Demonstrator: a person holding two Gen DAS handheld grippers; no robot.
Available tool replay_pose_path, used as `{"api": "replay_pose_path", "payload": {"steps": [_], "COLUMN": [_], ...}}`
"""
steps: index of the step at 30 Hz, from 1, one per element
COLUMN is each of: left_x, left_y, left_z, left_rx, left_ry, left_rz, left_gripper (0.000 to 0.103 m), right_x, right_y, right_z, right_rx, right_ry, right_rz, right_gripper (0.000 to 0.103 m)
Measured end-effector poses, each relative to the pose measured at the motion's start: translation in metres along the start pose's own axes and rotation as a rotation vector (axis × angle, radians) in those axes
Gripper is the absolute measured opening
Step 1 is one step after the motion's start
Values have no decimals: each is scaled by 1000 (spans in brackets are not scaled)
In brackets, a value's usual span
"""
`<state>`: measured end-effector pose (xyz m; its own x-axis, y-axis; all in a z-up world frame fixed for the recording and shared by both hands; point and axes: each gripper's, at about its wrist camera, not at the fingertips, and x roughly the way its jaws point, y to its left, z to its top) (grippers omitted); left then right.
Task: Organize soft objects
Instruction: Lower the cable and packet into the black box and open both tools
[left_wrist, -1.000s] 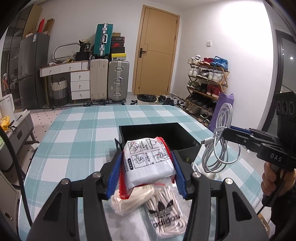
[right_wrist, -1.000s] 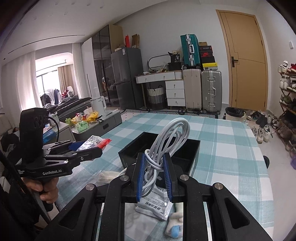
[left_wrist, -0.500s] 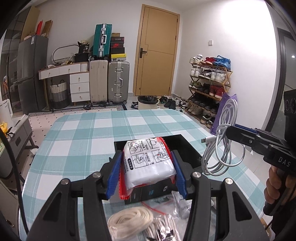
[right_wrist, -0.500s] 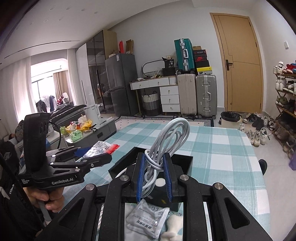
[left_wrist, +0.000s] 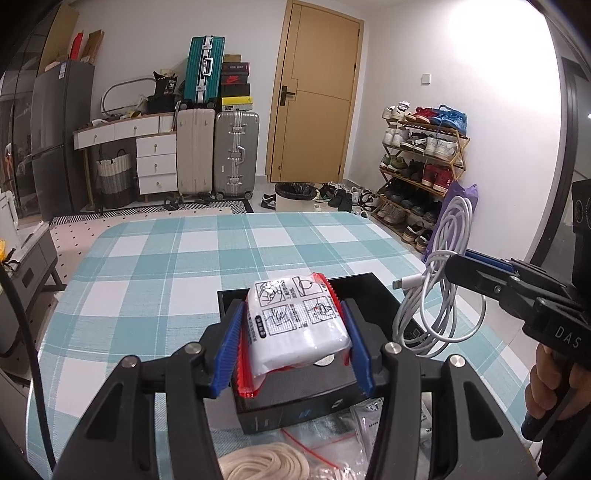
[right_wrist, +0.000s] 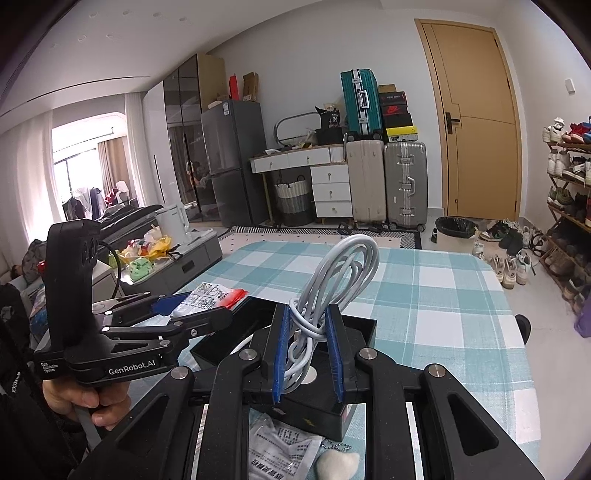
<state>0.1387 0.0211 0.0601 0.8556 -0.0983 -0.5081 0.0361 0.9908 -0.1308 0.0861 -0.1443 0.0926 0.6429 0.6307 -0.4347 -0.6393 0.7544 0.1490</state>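
Box (left_wrist: 295, 398) nearer; one packet (left_wrist: 295, 325), one cable (right_wrist: 332, 280).

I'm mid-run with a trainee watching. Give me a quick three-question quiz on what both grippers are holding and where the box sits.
1. True or false: the left gripper is shut on a white packet with red edging.
2. What does the right gripper hold? A) rope B) coiled white cable C) nothing
3. Fill in: both loads hang above the black ____ on the checked tablecloth.

Key
1. True.
2. B.
3. box; its top is open, and packets and a cream rope coil lie on the near side of it.
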Motion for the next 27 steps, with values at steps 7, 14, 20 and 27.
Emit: {"api": "replay_pose_path", "payload": {"steps": [7,14,20,27], "left_x": [16,29,37,45], "left_y": [-1,-2,-3,-5], "left_z": [-2,-5,-8,-12], "left_rx": [8,18,25,45], "left_ry": [25,48,69,87], "left_rz": [-1,-2,-1,4], "left_gripper": [51,51,51,51], "right_x": [22,44,59,74], "right_y": [-3,-5,-4,-7], "right_z": [0,-5,-9,-18], "right_rx": [-7,-17,-31,-33], "right_ry": [30,66,94,131], "right_rz": [-14,-18,-24,-21], "right_gripper": [20,20,19,19]}}
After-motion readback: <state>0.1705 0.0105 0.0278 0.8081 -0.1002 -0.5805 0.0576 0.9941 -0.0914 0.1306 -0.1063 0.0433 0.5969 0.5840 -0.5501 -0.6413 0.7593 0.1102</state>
